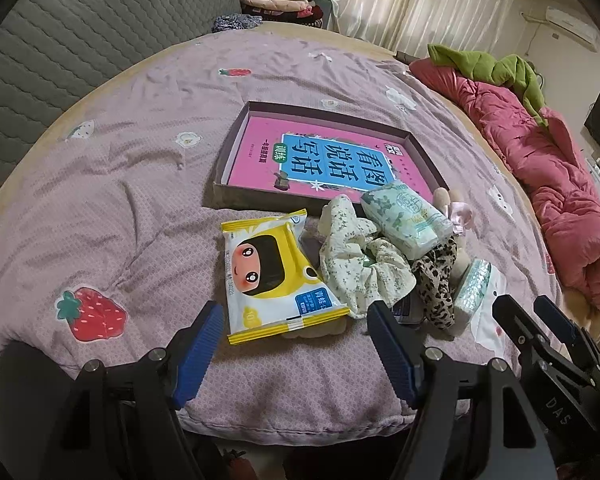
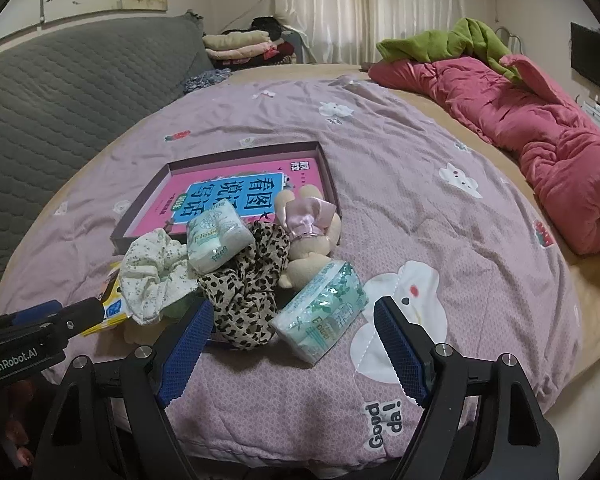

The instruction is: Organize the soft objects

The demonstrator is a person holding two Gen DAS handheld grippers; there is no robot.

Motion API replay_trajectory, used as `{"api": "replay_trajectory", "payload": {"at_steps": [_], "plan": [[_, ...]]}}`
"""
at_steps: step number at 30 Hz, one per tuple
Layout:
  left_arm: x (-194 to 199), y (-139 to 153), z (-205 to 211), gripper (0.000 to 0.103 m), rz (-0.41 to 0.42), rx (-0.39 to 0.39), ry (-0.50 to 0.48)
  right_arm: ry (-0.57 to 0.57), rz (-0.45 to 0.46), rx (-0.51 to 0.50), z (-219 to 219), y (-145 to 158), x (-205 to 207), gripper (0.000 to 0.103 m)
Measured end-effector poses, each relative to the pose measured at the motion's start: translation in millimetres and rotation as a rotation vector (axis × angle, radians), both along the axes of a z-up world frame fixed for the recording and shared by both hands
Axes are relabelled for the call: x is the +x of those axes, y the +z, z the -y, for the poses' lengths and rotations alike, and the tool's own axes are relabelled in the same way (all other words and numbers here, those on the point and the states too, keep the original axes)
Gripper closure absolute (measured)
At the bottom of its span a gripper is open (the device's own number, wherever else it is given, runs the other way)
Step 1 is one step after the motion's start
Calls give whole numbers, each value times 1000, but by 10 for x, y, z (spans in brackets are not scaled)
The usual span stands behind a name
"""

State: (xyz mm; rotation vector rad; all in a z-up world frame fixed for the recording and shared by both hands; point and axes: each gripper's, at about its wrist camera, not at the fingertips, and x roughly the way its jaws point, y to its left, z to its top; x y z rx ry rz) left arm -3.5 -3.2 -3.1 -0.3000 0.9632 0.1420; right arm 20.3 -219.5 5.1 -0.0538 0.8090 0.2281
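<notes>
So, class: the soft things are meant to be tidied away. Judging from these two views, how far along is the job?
Nothing looks done: the shallow box holds only a pink book. Nothing is in hand; the left gripper and right gripper are both open. Left to sort: the yellow wipes pack, floral scrunchie, leopard scrunchie, two tissue packs and plush toy, all piled beside the box.

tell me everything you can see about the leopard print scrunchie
The leopard print scrunchie is soft, gathered tan fabric with dark spots, bunched in a loose ring on the purple bedspread. A tissue pack rests on its upper edge, the plush bunny lies against its right side, and the floral scrunchie sits left.
</notes>
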Motion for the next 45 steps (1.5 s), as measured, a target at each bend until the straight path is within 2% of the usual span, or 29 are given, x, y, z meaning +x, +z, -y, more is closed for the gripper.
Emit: {"api": "replay_trajectory", "payload": {"at_steps": [45], "plan": [[14,-2,-41,30,-19,-15,-8,5,5,2,-27,6,-7,20]]}}
